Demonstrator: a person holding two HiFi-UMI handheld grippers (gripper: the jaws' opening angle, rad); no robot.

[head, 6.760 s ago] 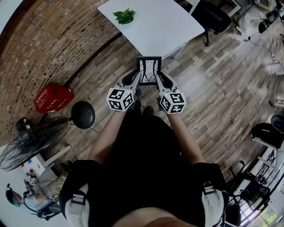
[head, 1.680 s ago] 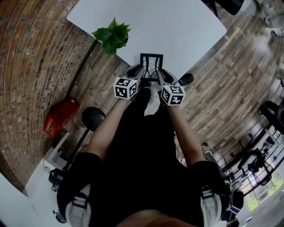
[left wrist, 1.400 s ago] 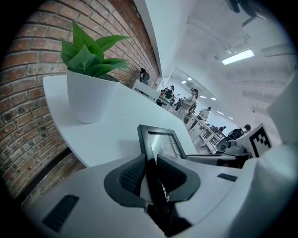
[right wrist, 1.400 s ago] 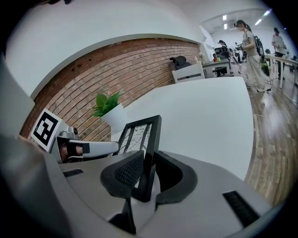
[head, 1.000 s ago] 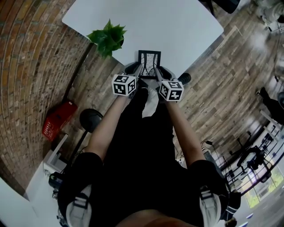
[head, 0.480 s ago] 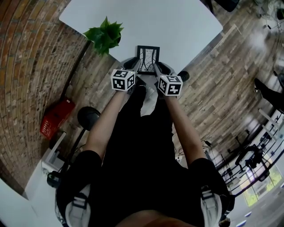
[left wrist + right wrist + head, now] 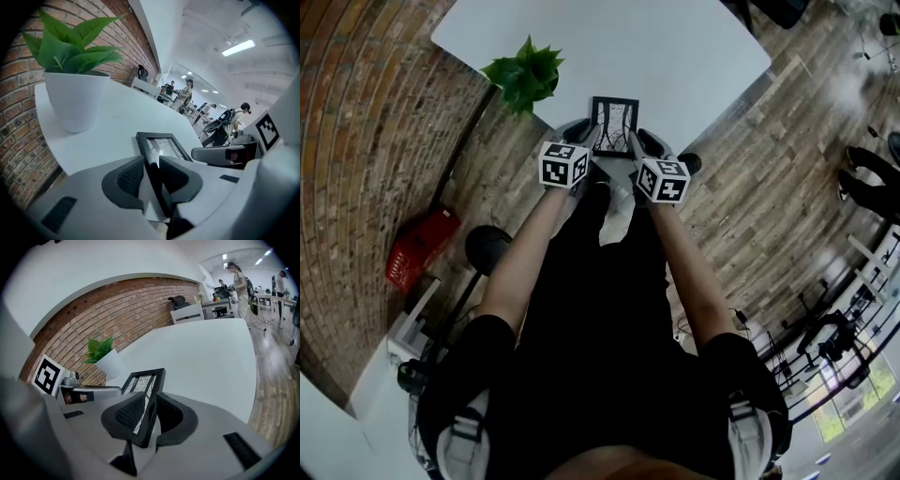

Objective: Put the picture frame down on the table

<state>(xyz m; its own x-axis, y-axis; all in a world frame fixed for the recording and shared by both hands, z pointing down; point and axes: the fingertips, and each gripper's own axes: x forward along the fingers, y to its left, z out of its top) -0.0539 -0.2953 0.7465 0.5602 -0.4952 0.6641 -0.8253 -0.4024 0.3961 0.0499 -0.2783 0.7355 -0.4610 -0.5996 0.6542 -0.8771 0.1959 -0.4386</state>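
One black picture frame [image 7: 614,123] is clamped between my two grippers, over the near edge of the white table [image 7: 694,47]. My left gripper [image 7: 584,141] is clenched on the frame's left border and my right gripper [image 7: 639,142] on its right border. Each has one pad over the glass side and one under the back.

In the left gripper view the frame [image 7: 161,146] sticks out past the jaws, glass up and tilted, above the tabletop [image 7: 117,117]. I can't tell if the far edge touches. The right gripper view shows the same frame [image 7: 146,379] and the same grip, with the marker cube of the other gripper off to the left.

A potted plant [image 7: 526,75] stands on the table's left corner, near the frame but apart from it. Next to that corner is the brick wall [image 7: 366,122]. A red basket [image 7: 417,246] sits on the wooden floor [image 7: 769,178] by the wall, well apart from the table.
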